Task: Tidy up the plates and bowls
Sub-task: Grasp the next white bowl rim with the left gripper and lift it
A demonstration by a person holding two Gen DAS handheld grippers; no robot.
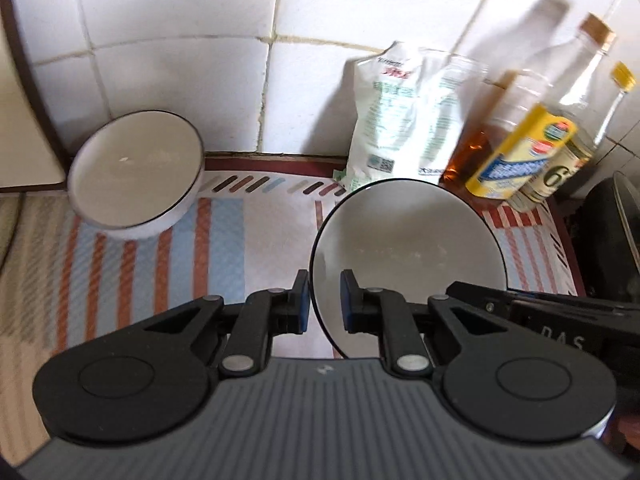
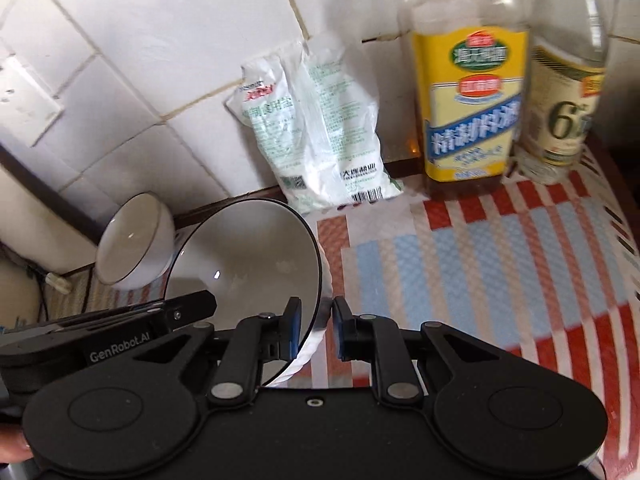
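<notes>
Both of your tongs, left tongs (image 1: 324, 302) and right tongs (image 2: 314, 330), pinch opposite rims of one white black-rimmed ceramic bowl (image 1: 408, 240), seemingly lifted off the striped surface (image 2: 460, 264) (blurred), probably for nesting into the matching second bowl (image 1: 136, 172) tilted against the tiled wall.

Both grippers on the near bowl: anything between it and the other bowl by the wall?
Nothing visible. The near bowl, clamped at its rim by the left gripper and the right gripper, faces only bare striped mat up to the far bowl. The salt bag and bottles stand off to the right.
</notes>
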